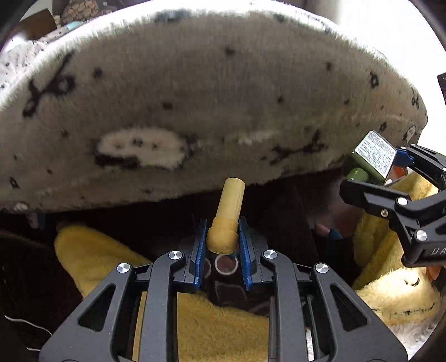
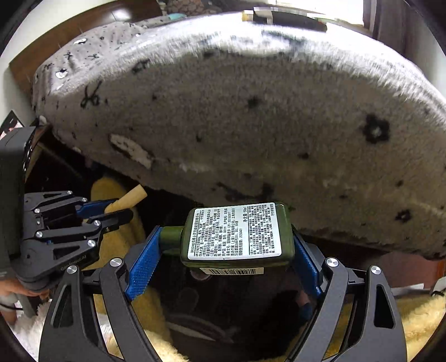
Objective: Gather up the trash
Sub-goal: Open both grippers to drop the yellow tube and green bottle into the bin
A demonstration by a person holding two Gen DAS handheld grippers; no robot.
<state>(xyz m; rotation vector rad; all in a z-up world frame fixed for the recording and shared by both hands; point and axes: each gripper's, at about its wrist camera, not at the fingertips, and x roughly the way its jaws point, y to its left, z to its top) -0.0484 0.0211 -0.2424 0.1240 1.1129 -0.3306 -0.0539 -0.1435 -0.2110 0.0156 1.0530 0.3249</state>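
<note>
My left gripper [image 1: 223, 239] is shut on a small yellow tube [image 1: 227, 214], gripped at its cap end, with the tube pointing up and away. It also shows at the left of the right wrist view [image 2: 126, 200]. My right gripper [image 2: 225, 245] is shut on a small dark green bottle [image 2: 234, 234] with a white printed label, held sideways with its cap to the left. The bottle and right gripper also show at the right of the left wrist view [image 1: 373, 158]. Both grippers hover over a dark opening [image 2: 231, 306].
A grey fleece blanket [image 1: 195, 97] with black marks, draped over a bed or cushion edge, fills the upper part of both views close ahead. Yellow plush fabric [image 1: 92, 259] lies below on both sides of the dark opening. A wooden floor [image 2: 83, 25] shows far left.
</note>
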